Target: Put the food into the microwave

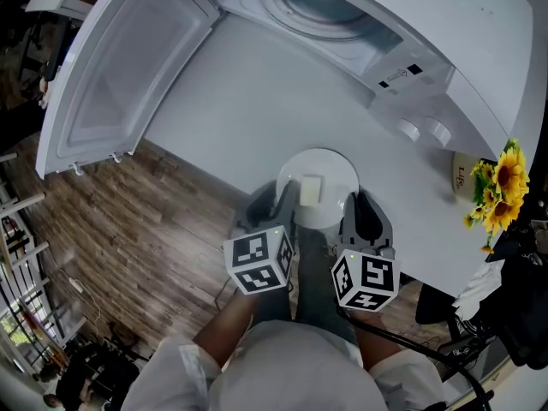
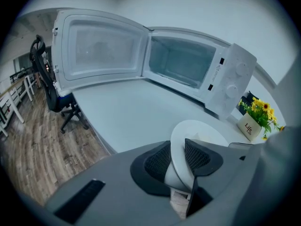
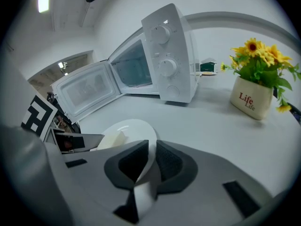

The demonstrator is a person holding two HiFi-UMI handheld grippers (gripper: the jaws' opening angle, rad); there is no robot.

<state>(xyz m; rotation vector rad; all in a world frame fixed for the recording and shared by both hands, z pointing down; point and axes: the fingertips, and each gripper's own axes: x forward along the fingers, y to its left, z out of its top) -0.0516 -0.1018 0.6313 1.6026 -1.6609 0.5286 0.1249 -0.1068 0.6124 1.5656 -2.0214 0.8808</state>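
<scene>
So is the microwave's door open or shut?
Open. The door is swung wide to the left of the microwave, and you can see right into its inside.

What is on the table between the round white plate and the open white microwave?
Nothing. The white tabletop between the round white plate and the open white microwave is bare, clearest in the head view.

Microwave (image 3: 171, 60): white, inside and out. Plate (image 1: 330, 165): white. Food (image 1: 311, 189): pale cream. Table (image 1: 257, 118): grey-white. Floor (image 1: 128, 229): brown wood-grain planks. Sunflowers (image 1: 501, 178): yellow, green leaves. Pot (image 3: 251, 98): cream, dark red lettering. Left gripper (image 1: 287, 197), right gripper (image 1: 353, 205): grey, black mesh pads, black-and-white square markers.
</scene>
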